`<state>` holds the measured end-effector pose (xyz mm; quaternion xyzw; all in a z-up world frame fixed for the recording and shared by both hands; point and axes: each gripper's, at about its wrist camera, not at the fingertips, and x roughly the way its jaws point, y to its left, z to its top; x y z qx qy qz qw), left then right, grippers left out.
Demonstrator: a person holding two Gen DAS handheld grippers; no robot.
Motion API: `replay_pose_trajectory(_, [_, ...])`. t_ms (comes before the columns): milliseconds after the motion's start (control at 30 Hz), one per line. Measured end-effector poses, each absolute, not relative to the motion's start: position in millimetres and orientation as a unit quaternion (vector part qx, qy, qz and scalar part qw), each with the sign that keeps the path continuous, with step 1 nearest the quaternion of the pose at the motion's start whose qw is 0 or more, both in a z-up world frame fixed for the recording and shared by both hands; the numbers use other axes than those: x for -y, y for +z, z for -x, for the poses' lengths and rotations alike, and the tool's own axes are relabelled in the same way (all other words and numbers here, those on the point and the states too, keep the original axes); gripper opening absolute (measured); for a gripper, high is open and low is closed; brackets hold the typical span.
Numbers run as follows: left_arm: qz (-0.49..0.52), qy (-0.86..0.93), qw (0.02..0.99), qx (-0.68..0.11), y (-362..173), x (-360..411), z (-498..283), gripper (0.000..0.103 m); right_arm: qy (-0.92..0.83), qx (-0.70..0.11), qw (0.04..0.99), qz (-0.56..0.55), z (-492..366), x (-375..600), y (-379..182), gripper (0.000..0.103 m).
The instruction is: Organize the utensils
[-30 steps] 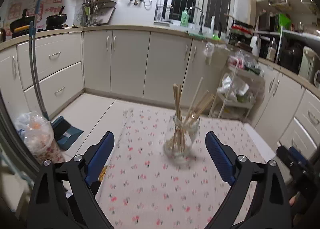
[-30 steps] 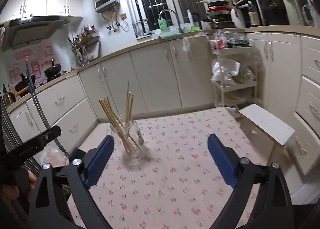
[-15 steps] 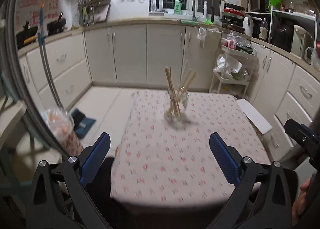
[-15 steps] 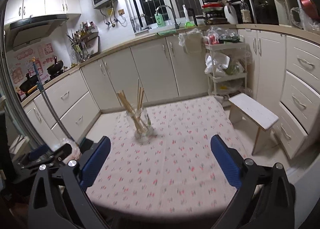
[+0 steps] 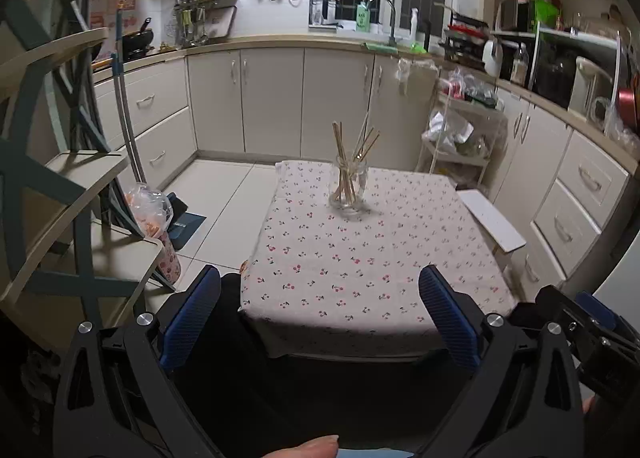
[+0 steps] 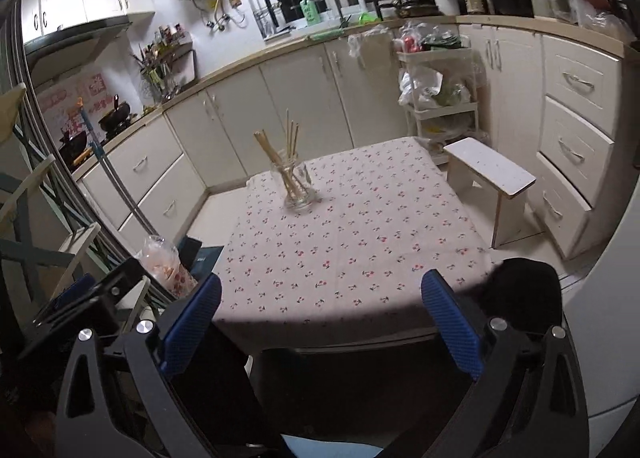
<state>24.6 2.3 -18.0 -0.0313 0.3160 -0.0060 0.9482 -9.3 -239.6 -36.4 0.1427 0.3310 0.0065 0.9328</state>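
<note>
A clear glass jar holding several wooden chopsticks stands upright near the far edge of a table with a cherry-print cloth. It also shows in the right wrist view. My left gripper is open and empty, held back beyond the table's near edge. My right gripper is open and empty, also behind the near edge. The right gripper's body shows at the lower right of the left wrist view.
A white stool stands right of the table. A bag-lined bin and a dustpan sit on the floor at left. A folding shelf is at far left. Kitchen cabinets ring the room.
Both grippers have pulled back and up from the jar to behind the table's near edge. The jar and chopsticks stay in place.
</note>
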Motion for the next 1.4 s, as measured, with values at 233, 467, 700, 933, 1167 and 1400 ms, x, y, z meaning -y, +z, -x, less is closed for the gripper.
replay_pose_trajectory(233, [0.032, 0.002, 0.951, -0.306, -4, -3, -15, 0.095, 0.02, -0.315, 0.94, -0.125, 16, 231, -22, 0.096])
replay_pose_trajectory(467, [0.032, -0.005, 0.954, -0.297, 5, -3, -7, 0.095, 0.023, -0.29, 0.949, -0.119, 28, 228, -8, 0.096])
replay_pose_trajectory(700, [0.029, -0.007, 0.958, -0.286, 12, -1, 1, 0.095, 0.028, -0.278, 0.953, -0.115, 37, 223, -1, 0.096])
replay_pose_trajectory(933, [0.029, -0.006, 0.958, -0.284, 14, -1, 5, 0.095, 0.028, -0.273, 0.955, -0.114, 42, 222, 2, 0.096])
replay_pose_trajectory(1167, [0.029, -0.006, 0.958, -0.284, 15, -1, 7, 0.095, 0.028, -0.273, 0.955, -0.114, 42, 221, 2, 0.096])
replay_pose_trajectory(1400, [0.03, -0.008, 0.957, -0.289, 13, -2, 5, 0.095, 0.029, -0.274, 0.954, -0.114, 43, 221, 2, 0.096])
